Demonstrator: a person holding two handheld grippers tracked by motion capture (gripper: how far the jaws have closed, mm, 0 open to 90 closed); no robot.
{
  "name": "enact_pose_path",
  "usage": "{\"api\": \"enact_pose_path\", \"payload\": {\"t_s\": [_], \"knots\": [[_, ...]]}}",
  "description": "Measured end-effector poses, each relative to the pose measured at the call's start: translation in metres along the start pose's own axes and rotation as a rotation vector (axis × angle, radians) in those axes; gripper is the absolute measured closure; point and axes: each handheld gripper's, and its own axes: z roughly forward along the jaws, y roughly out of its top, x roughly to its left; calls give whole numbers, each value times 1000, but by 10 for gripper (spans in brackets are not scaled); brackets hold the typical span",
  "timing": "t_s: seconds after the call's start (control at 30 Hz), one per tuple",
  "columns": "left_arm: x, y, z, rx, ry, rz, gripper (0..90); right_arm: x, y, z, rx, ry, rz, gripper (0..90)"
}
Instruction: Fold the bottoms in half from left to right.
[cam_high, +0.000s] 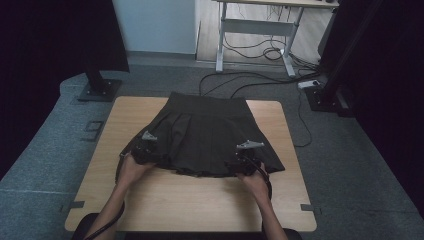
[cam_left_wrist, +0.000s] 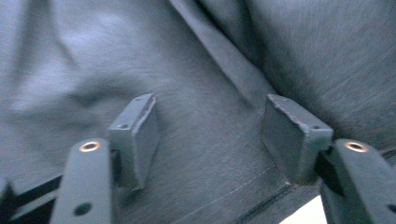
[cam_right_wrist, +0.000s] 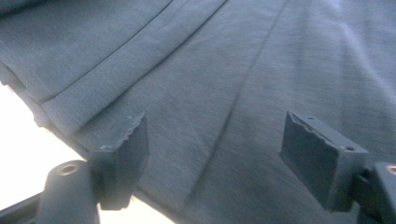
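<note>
skirt: dark, pleated, spread flat on wooden table, hem toward person | left gripper: jaws spread, hem fabric between and beneath pads | right gripper: jaws spread over hem edge, nothing clamped

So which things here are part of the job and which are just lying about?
In the job:
- dark pleated skirt
- left tool, open over the hem
- right tool, open over the hem
- wooden table

Lying about:
- floor cables
- white desk frame
- black stands
</note>
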Motion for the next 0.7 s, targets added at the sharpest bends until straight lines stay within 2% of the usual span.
{"api": "enact_pose_path", "payload": {"t_s": [0.03, 0.1, 0.23, 0.3, 0.33, 0.4, 0.47, 0.6, 0.7], "knots": [[-3, -1, 2, -3, 16, 19, 408, 1, 0, 4, 12, 2, -4, 272], [-5, -2, 2, -12, 22, 16, 468, 2, -1, 12, 38, 4, -10, 306], [-9, -3, -1, -3, 25, 27, 717, 2, -11, 27, 101, 6, -42, 390], [-9, -4, -2, 3, 39, 40, 858, 4, -12, 26, 88, -20, -48, 462], [-8, -5, -3, 3, 40, 41, 885, 4, -11, 25, 94, -24, -47, 499], [-6, -6, -5, 14, 54, 45, 896, 3, -12, 23, 102, -27, -44, 595], [-4, -10, -10, 27, 84, 50, 899, 0, -14, 19, 106, -29, -38, 683], [2, -21, -22, 33, 78, 21, 899, -12, -20, 11, 115, -35, -13, 732], [1, -31, -34, 28, 45, 5, 898, -20, -24, 4, 118, -47, 4, 751]]}}
